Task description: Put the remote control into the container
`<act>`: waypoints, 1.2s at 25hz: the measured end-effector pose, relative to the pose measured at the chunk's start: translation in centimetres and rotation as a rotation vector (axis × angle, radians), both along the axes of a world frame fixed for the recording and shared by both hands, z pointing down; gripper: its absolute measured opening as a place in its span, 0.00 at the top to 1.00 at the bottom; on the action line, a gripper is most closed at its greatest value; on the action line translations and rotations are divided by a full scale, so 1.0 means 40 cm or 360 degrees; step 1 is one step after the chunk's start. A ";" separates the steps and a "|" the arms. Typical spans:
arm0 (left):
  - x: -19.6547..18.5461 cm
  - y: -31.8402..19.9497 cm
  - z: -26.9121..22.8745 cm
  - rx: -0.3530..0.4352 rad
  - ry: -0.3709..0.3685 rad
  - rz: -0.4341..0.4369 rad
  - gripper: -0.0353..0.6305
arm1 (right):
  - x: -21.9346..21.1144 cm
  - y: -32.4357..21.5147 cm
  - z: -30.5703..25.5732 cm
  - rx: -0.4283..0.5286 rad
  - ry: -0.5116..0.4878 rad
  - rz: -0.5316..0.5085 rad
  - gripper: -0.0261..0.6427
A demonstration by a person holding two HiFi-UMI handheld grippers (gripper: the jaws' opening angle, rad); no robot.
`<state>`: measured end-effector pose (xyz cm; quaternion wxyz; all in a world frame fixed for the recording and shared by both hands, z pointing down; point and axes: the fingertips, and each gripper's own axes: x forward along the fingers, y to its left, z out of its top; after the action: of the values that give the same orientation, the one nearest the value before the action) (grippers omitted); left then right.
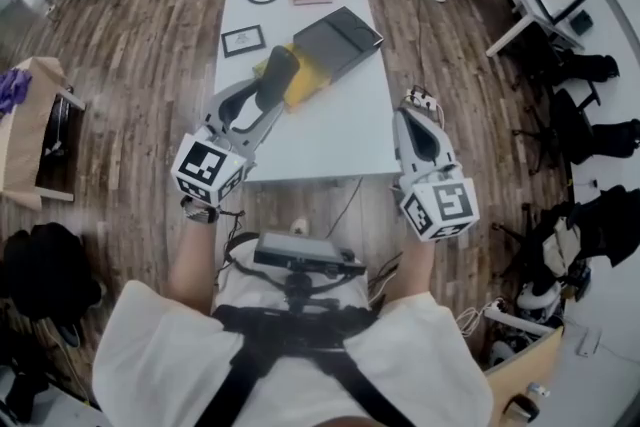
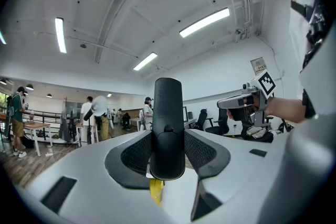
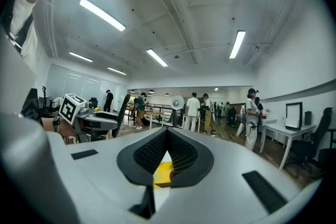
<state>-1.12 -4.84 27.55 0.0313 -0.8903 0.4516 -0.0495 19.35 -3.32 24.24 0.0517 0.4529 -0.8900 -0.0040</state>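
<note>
Wood flooring surrounded the white surface, where a dark container lay beside a yellow item. The left hand-held gripper was clamped on the black remote control, held close to the container (the carrying step, by my reading). The right hand-held gripper had its jaws together on nothing. The next move would call for bringing the remote over the container and releasing it.

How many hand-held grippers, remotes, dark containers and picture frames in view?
hand-held grippers: 2 (left hand-held gripper, right hand-held gripper)
remote: 1, clamped in the left one
dark container: 1
picture frame: 1
Total: 5
</note>
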 end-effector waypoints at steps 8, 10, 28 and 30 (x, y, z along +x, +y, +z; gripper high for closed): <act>0.028 -0.037 0.007 -0.0016 -0.0018 -0.0067 0.64 | 0.009 -0.061 0.011 -0.0022 0.0002 -0.0106 0.96; 0.030 -0.042 0.012 -0.0025 -0.0023 -0.0072 0.64 | 0.007 -0.072 0.013 -0.0030 0.0002 -0.0123 0.96; -0.043 -0.077 0.041 -0.0066 0.0015 -0.0067 0.64 | -0.066 -0.082 0.022 -0.0128 -0.0135 -0.0210 0.96; -0.058 -0.080 0.037 -0.0066 0.0015 -0.0056 0.64 | -0.084 -0.083 0.020 -0.0132 -0.0149 -0.0207 0.96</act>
<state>-3.44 -8.05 29.02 0.0099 -0.8829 0.4661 -0.0552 16.01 -6.65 25.04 0.0282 0.3913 -0.9184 0.0507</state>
